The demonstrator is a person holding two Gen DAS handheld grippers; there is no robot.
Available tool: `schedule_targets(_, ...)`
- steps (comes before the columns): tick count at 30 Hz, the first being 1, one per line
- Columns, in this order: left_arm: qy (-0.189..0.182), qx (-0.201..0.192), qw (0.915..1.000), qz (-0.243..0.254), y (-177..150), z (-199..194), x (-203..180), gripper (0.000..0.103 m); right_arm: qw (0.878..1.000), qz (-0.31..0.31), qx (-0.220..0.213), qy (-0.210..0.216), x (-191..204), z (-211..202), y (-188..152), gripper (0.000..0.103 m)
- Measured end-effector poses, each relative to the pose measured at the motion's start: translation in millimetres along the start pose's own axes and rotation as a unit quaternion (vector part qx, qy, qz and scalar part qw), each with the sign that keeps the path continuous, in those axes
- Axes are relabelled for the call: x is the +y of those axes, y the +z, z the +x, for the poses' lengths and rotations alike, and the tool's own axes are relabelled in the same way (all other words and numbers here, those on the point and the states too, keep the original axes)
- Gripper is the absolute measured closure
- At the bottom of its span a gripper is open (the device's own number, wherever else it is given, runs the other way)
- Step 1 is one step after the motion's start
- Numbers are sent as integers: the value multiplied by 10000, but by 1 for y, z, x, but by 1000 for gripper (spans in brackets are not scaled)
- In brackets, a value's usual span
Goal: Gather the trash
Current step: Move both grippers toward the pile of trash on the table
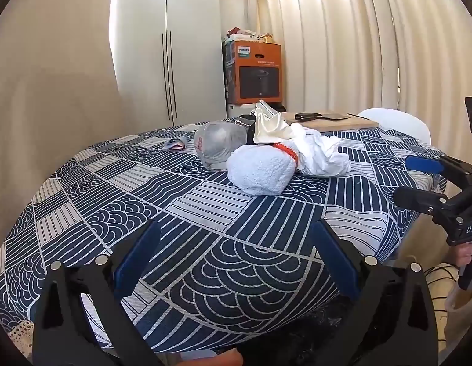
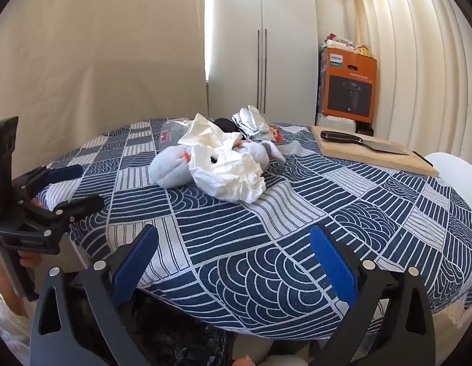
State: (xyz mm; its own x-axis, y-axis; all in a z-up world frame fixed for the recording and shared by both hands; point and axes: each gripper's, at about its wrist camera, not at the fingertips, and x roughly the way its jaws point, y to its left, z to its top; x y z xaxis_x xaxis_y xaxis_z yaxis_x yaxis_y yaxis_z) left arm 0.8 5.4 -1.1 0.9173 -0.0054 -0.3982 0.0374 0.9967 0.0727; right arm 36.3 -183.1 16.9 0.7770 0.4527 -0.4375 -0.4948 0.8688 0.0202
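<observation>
left hand-held gripper point(image 1: 236, 262) empty | knife point(image 2: 362, 142) on cutting board point(image 2: 379, 154) | crumpled paper point(image 2: 233, 170), perhaps tissue

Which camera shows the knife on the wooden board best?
The right wrist view. There the knife lies in plain sight on the board, with dark handle and broad blade both clear. In the left wrist view the knife is far off, seen almost edge-on as a thin dark sliver, its shape hard to read.

black object point(image 2: 223, 123) mostly hidden behind crumpled paper point(image 2: 233, 167), white chair point(image 2: 455, 167) cut off by edge
</observation>
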Motion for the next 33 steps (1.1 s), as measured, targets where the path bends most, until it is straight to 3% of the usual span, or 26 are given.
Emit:
schedule_targets(19, 52, -85, 9995, 312, -3, -7, -14, 6, 9999, 24, 132, 37, 5, 3, -2, 8)
schedule_targets(33, 70, -22, 9998, 160, -3, -4, -11, 6, 9997, -131, 202, -28, 7, 7, -5, 8)
